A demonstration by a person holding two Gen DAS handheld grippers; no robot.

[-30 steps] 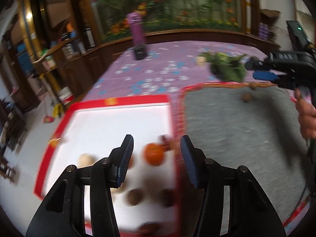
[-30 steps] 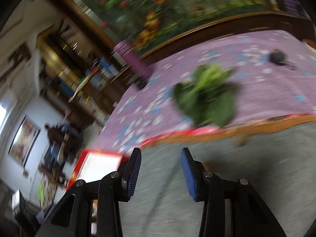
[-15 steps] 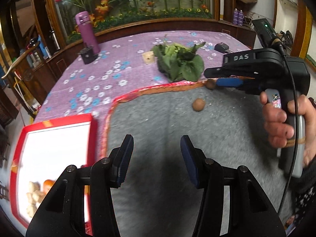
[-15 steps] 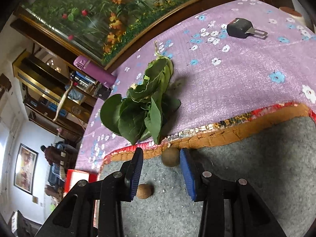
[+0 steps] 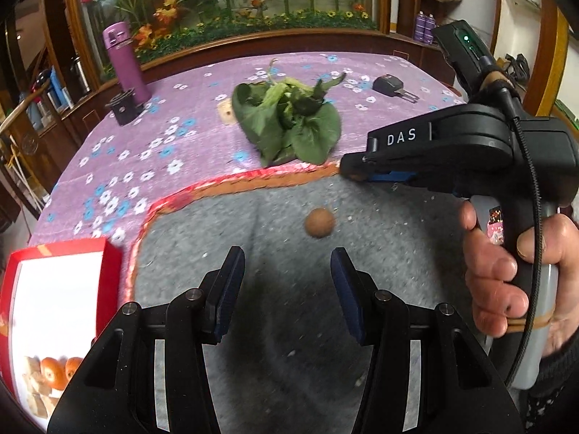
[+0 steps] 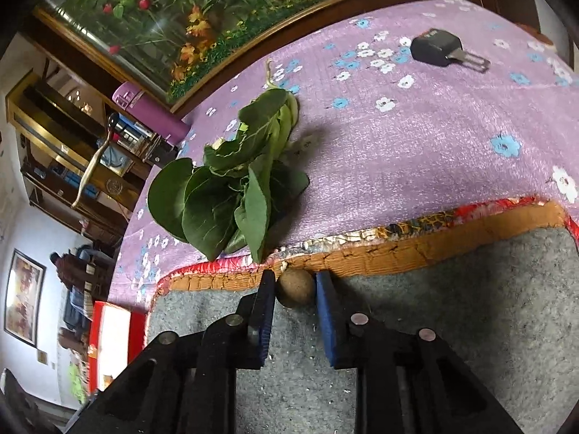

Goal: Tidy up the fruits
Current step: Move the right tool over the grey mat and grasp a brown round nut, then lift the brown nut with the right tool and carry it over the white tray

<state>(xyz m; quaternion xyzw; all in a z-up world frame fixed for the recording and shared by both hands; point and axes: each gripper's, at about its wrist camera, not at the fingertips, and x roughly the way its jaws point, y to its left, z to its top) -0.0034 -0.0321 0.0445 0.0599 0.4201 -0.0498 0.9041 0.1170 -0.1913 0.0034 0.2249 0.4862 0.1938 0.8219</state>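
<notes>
A small round brown fruit [image 6: 295,287] lies on the grey mat by its orange border, between the fingertips of my right gripper [image 6: 295,289]; the jaws stand close around it, a small gap still showing on the right side. A second brown fruit [image 5: 319,222] lies on the grey mat [image 5: 275,289] ahead of my left gripper [image 5: 286,271], which is open and empty above the mat. The right gripper [image 5: 353,175] shows from the side in the left wrist view. A red-rimmed white tray [image 5: 61,289] at the left holds orange fruits [image 5: 52,372].
A bunch of green leaves [image 5: 289,123] lies on the purple flowered tablecloth [image 5: 152,144] beyond the mat. A purple bottle [image 5: 125,61], a small black holder [image 5: 125,108] and a black key fob [image 5: 392,86] stand farther back. The tray [image 6: 108,329] shows at the left.
My left gripper has swung right, from over the tray to over the grey mat. My right gripper has moved forward and down until the brown fruit sits between its narrowing jaws.
</notes>
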